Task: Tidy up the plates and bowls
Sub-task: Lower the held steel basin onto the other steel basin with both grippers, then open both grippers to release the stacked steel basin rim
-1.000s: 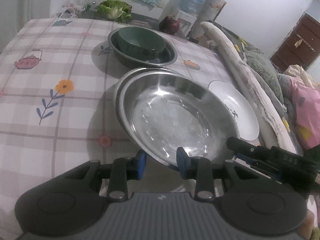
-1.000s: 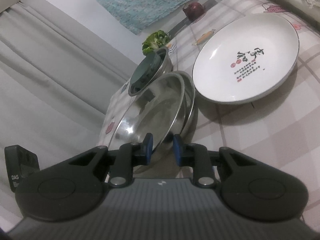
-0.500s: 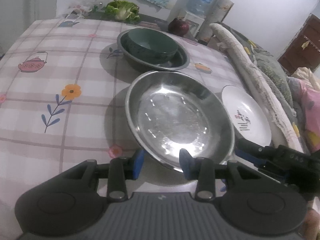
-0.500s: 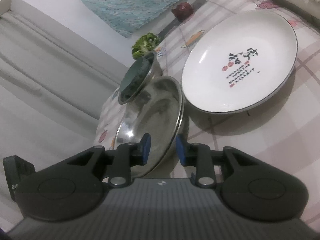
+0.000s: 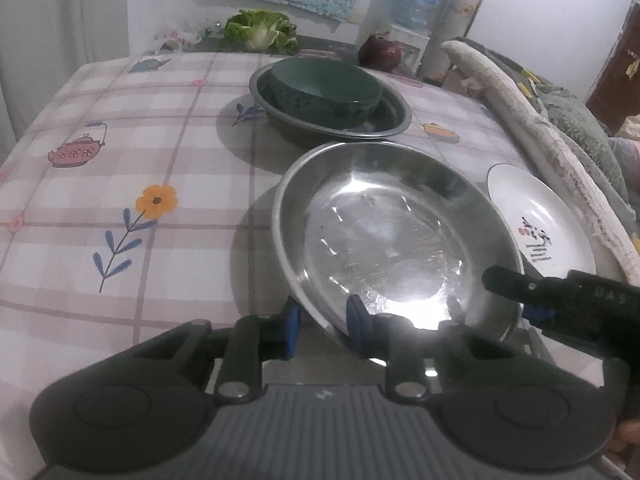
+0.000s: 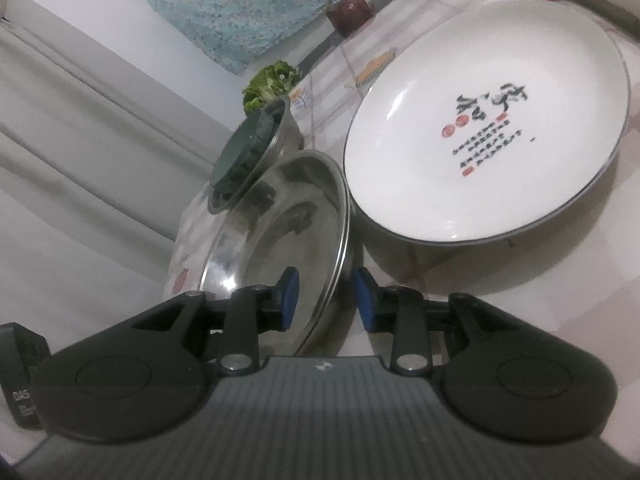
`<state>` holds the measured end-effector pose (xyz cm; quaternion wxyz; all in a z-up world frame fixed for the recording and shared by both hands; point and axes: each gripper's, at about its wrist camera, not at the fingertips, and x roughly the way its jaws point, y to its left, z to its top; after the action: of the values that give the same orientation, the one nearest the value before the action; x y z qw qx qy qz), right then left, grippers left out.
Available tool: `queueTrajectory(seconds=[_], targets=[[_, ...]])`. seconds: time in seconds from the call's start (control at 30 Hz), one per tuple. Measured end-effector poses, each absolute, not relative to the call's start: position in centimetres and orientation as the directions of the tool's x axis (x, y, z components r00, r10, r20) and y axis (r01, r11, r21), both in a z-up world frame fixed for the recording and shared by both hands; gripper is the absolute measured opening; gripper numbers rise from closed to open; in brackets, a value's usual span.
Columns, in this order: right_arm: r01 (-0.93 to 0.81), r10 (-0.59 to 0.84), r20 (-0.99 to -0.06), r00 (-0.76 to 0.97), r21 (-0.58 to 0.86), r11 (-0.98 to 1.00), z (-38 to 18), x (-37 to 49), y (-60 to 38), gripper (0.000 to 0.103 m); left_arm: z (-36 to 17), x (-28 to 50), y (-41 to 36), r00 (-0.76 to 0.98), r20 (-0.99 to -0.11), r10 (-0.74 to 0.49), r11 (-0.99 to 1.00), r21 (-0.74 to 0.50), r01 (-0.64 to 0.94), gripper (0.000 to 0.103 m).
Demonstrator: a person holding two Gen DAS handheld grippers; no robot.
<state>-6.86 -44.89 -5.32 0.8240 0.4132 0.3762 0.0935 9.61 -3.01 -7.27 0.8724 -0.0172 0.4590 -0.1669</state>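
Note:
A shiny steel plate [image 5: 392,232] [image 6: 280,240] lies flat on the checked cloth, showing a single rim. My left gripper [image 5: 322,326] is closing, and its blue pads touch the plate's near wall on both sides. My right gripper [image 6: 326,300] straddles the plate's right rim; its jaws are closing, with a gap still visible beside the rim. In the left wrist view the right gripper [image 5: 516,300] appears at the plate's right edge. Behind stands a dark green bowl [image 5: 320,88] [image 6: 240,148] in a dark steel dish [image 5: 396,120]. A white printed plate [image 5: 540,216] [image 6: 500,120] lies to the right.
A cabbage [image 5: 260,32], a red onion [image 5: 379,54] and a water bottle [image 5: 412,0] stand at the far edge. A long pale bolster [image 5: 540,140] runs along the right side. The flowered cloth [image 5: 120,160] stretches to the left, with a curtain beyond.
The steel plate came down onto a second steel plate that showed under it; now one rim shows. Both grippers sank with it. The right jaws stand wider than a second ago.

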Motion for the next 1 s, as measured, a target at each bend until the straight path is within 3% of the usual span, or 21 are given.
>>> queueTrajectory(seconds=[0.1, 1.0], targets=[[0.146, 0.450, -0.564, 0.692, 0.720, 0.678, -5.2, -6.7, -44.3, 0.020, -7.2, 9.3, -3.0, 0.534, -0.792, -0.296, 0.946, -0.165, 0.280, 0.025], [0.066, 0.483, -0.617, 0.621, 0.655, 0.753, -4.2, -7.0, -40.3, 0.022, -6.5, 5.3, 0.3, 0.552, -0.795, -0.253, 0.960, -0.134, 0.246, 0.027]])
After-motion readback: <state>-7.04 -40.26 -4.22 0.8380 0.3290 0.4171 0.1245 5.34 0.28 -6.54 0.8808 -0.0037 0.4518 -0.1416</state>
